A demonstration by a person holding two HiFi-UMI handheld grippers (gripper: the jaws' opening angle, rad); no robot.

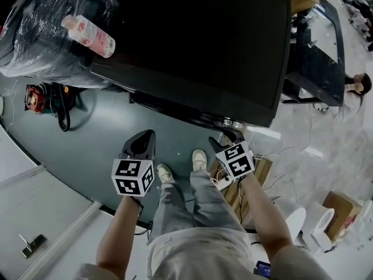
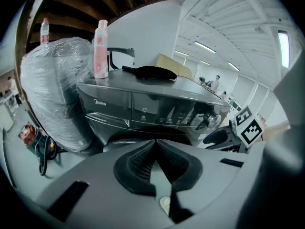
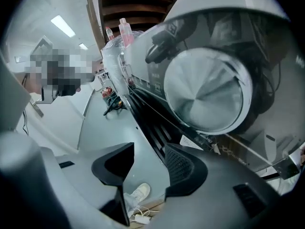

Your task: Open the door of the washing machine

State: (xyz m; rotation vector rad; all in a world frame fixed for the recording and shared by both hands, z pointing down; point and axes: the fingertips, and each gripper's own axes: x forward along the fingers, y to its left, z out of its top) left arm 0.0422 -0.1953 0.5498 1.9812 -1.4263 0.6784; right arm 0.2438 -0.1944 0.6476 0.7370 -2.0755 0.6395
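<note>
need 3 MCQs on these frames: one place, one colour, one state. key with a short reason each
1. Where does the pink plastic bottle stand?
A. On top of the dark grey front-loading washing machine
B. On the floor
C. Between a gripper's jaws

2. What colour is the crumpled cloth lying on the machine's top?
A. White
B. Black
C. Red

3. How do the jaws of the right gripper stand?
A. Closed on the bottle
B. Closed on the cloth
C. Apart, with nothing between them

Key:
1 A: the left gripper view shows it upright near the left end of the machine's top.
2 B: it shows dark against the grey top.
3 C: the right gripper view shows a clear gap between the two pads.
</note>
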